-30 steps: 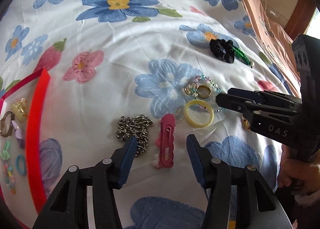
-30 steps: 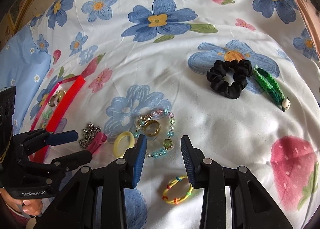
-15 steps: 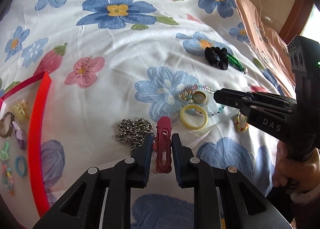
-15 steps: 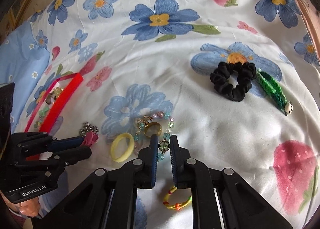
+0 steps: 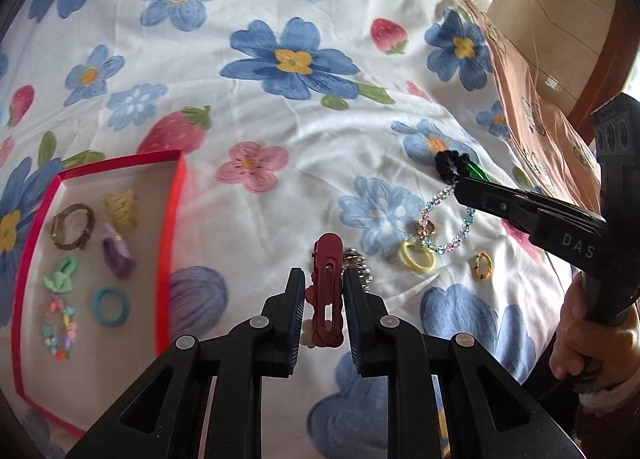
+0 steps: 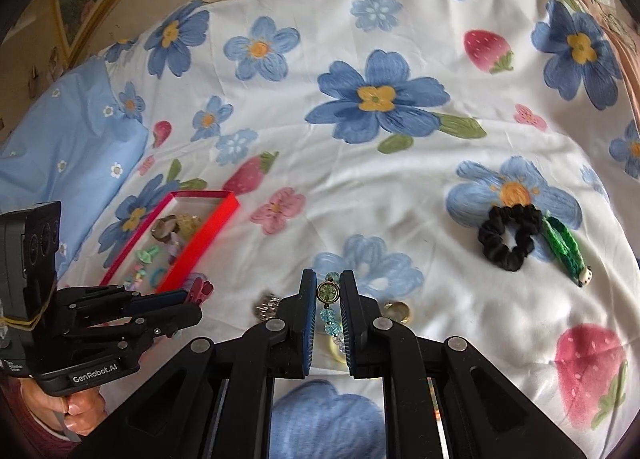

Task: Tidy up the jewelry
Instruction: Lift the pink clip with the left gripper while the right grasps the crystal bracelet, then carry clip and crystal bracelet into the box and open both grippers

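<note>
My left gripper [image 5: 323, 279] is shut on a dark red hair clip [image 5: 326, 291], held clear of the flowered bedsheet; it also shows in the right wrist view, left gripper [image 6: 196, 295]. My right gripper [image 6: 328, 287] is shut on a pastel beaded bracelet [image 6: 328, 293], whose loop [image 5: 448, 219] hangs from the right gripper [image 5: 460, 183]. A red tray [image 5: 176, 219] at the left holds several small rings and clips. On the sheet lie a silver chain [image 5: 358, 263], a yellow ring [image 5: 418, 257], a multicoloured ring [image 5: 482, 265] and a gold ring [image 6: 396, 311].
A black scrunchie [image 6: 506, 243] and a green clip [image 6: 564, 251] lie at the right on the sheet. A light blue pillow [image 6: 68, 155] sits beyond the tray. Peach fabric [image 5: 540, 119] runs along the bed's right edge. A hand [image 5: 580, 335] holds the right gripper.
Both grippers went from open to shut, the left on the red clip, the right on the bracelet. Both have since risen, lifting clip and bracelet off the sheet; the left swung toward the tray.
</note>
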